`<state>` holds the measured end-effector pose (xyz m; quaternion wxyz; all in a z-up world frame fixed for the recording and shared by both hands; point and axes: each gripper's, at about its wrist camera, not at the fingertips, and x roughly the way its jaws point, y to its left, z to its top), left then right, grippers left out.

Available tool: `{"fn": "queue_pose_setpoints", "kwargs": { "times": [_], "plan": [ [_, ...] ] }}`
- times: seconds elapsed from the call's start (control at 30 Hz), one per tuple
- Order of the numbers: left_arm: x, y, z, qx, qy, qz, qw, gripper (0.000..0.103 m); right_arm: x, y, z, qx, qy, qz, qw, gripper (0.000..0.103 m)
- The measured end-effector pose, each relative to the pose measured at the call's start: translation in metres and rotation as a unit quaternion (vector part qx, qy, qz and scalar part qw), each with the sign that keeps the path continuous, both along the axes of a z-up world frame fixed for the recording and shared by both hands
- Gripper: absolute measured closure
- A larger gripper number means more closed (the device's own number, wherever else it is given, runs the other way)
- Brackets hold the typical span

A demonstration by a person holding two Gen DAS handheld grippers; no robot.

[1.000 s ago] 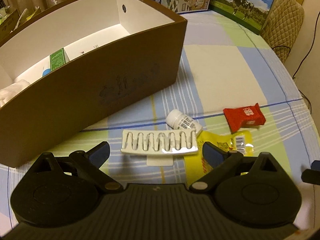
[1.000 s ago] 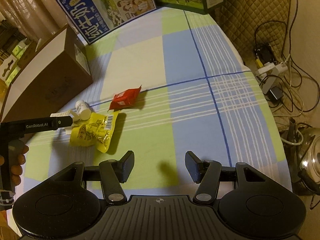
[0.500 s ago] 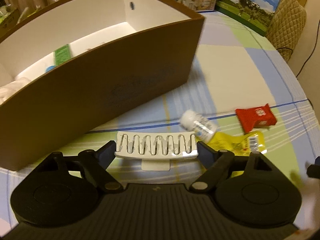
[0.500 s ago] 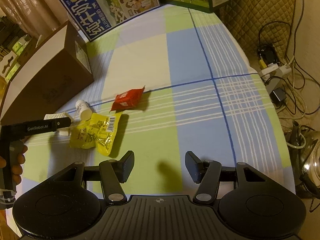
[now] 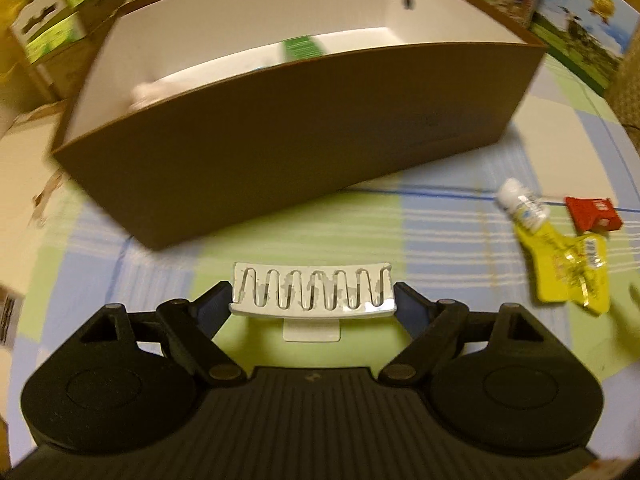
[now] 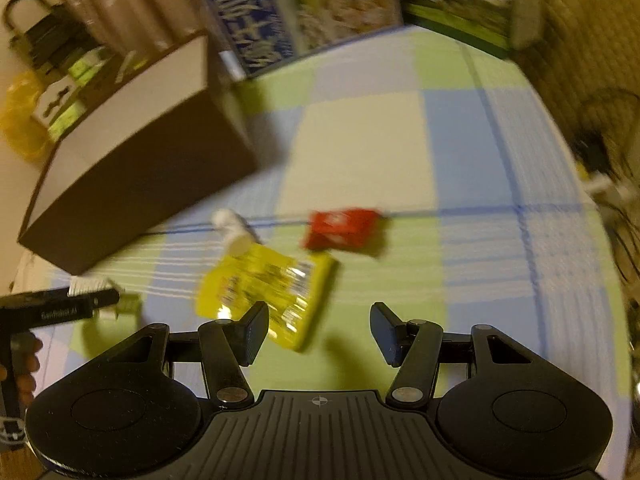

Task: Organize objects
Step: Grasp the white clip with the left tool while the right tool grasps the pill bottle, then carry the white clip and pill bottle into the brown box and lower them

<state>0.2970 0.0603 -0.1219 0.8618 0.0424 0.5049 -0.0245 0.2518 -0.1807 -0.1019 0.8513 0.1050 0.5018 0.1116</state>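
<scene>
The left gripper (image 5: 312, 300) is clamped on a white plastic rack with a wavy slotted top (image 5: 312, 290), each finger pressed against one end of it, and it appears raised a little above the checked tablecloth (image 5: 360, 224). Directly beyond the rack stands a long brown cardboard box (image 5: 288, 132) with a white inside; its near wall hides most of the contents, so only the top of a green carton (image 5: 302, 46) and a blurred pale lump (image 5: 146, 94) show over the rim. To the right on the cloth lie a small white bottle (image 5: 522, 204) touching a yellow snack packet (image 5: 566, 270), with a red sachet (image 5: 594, 214) just beside them. The right gripper (image 6: 319, 332) hangs with its jaws spread and nothing between them, above the near edge of the yellow packet. Both views are smeared by motion, so printing on the packets and the milk cartons (image 6: 280, 20) at the table's far edge cannot be read. At the right view's left edge, fingers (image 6: 24, 364) wrap the other gripper's handle, partly cut off.
</scene>
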Motion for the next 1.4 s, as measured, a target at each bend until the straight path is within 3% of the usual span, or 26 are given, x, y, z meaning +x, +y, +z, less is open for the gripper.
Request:
{"fn": "queue_pose_setpoints", "kwargs": {
  "times": [0.27,0.47,0.63,0.83,1.4],
  "plan": [
    [-0.023,0.04,0.003,0.009,0.001,0.048,0.9988,0.02,0.041,0.065,-0.018,-0.034,-0.05,0.104,0.993,0.05],
    [-0.03,0.063,0.006,0.012,0.004,0.076,0.997,0.02,0.069,0.093,-0.034,-0.068,-0.061,0.143,0.986,0.051],
    [-0.032,0.073,0.01,0.015,0.002,0.087,0.9961,0.02,0.084,0.104,-0.051,-0.079,-0.041,0.161,0.983,0.066],
    [-0.031,0.078,0.009,0.015,0.001,0.088,0.996,0.02,0.087,0.119,-0.062,-0.088,-0.028,0.176,0.98,0.079],
    [-0.032,0.08,0.015,0.011,-0.007,0.074,0.9971,0.02,0.046,0.172,-0.067,-0.08,-0.027,0.254,0.963,0.079]
  ]
}}
